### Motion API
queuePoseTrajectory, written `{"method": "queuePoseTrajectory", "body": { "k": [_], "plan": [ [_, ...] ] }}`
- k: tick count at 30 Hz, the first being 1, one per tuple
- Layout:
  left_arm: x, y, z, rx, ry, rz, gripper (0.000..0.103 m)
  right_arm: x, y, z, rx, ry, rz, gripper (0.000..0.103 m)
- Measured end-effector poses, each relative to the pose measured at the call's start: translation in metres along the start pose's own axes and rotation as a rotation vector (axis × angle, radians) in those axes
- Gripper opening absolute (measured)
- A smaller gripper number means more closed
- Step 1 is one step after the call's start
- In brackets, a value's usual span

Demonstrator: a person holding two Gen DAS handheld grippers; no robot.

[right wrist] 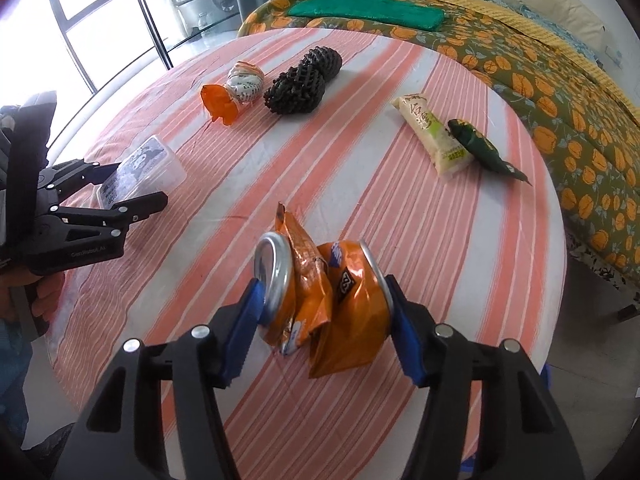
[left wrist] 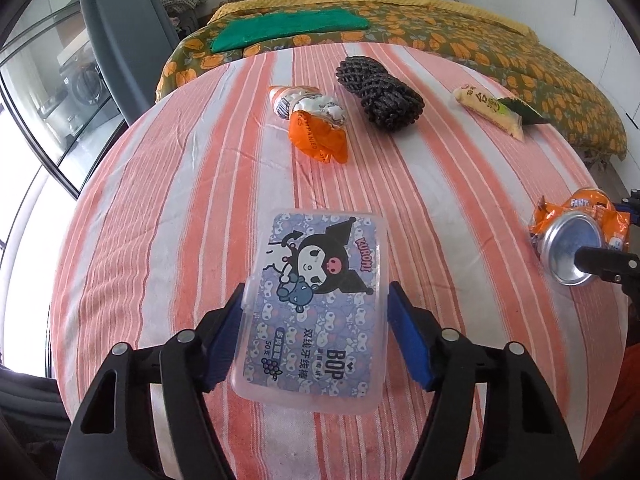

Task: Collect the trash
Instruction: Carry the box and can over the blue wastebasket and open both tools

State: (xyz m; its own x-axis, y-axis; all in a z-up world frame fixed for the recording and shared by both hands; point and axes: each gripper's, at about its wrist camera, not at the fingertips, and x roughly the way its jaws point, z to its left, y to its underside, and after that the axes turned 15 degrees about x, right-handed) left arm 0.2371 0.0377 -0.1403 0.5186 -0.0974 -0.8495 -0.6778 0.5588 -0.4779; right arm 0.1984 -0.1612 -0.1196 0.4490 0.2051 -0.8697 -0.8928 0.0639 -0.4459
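Left tool (left wrist: 316, 330) clamps a clear plastic floss-pick box with a purple cartoon label (left wrist: 316, 304) low over the round desk's pink-and-white striped cloth (left wrist: 168, 216); right tool (right wrist: 326, 308) pinches a crushed orange soda can (right wrist: 320, 300) by its ends, both reaching level toward a bed with an orange-flowered green quilt (right wrist: 520, 64) beyond

A striped table (left wrist: 168, 208) stands beside a pumpkin-print bed (right wrist: 560, 92), with bright windows (right wrist: 92, 12) beyond.
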Motion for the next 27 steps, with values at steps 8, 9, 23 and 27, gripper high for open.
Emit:
{"method": "queuePoseTrajectory", "body": {
  "k": [8, 9, 23, 27],
  "plan": [
    [-0.021, 0.0, -0.018, -0.037, 0.045, -0.046, 0.062, -0.041, 0.009, -0.029, 0.073, -0.055, -0.086, 0.057],
    [-0.026, -0.002, -0.024, -0.037, 0.056, -0.056, 0.062, -0.046, 0.01, -0.034, 0.084, -0.061, -0.095, 0.057],
    [-0.059, -0.069, -0.184, 0.097, 0.306, -0.155, 0.062, -0.098, 0.037, -0.164, 0.286, -0.041, -0.168, 0.046],
    [-0.055, -0.088, -0.235, 0.135, 0.36, -0.15, 0.062, -0.105, 0.049, -0.21, 0.371, -0.039, -0.178, 0.046]
  ]
}}
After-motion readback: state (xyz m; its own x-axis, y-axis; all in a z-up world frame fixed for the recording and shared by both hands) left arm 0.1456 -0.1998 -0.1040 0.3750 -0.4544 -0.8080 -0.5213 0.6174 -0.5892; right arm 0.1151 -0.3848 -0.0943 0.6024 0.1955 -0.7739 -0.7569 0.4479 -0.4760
